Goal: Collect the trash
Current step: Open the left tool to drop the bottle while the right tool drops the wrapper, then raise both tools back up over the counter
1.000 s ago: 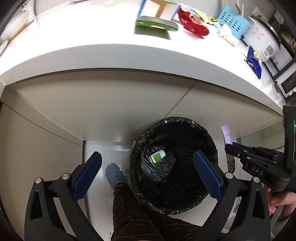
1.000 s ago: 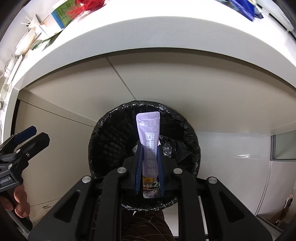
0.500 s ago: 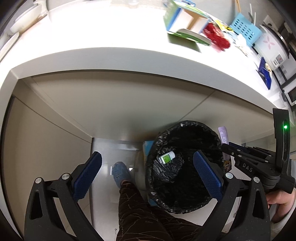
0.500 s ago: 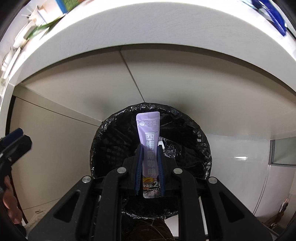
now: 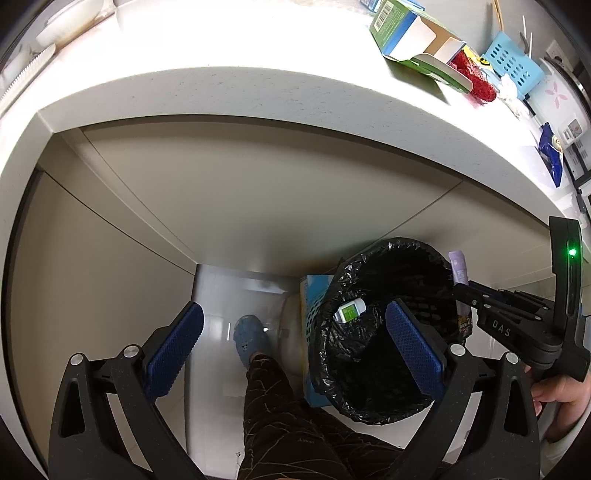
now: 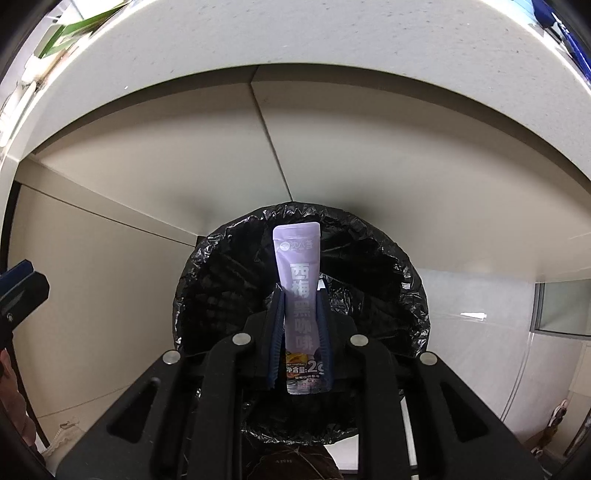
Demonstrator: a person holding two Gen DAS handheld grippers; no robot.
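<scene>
Left gripper (image 5: 293,339): jaws wide, empty, beside the bin.
Black-lined waste bin (image 6: 388,240): on the floor below the counter edge (image 6: 295,40); a small green-labelled bottle (image 5: 350,310) lies inside.
Right gripper (image 6: 300,317): clamped on a purple coffee sachet (image 6: 297,266), over the opening.
Risk: the light sachet may cling to a pad or flutter past the rim on release.

Bin (image 5: 384,406): on the floor, below the counter (image 5: 258,96) edge.
Small bottle (image 5: 350,311): inside the bin.
Sachet (image 6: 300,295): above the bin's opening.
Shoe (image 5: 250,338): left of the bin.
Carton (image 5: 410,33): on the counter.
</scene>
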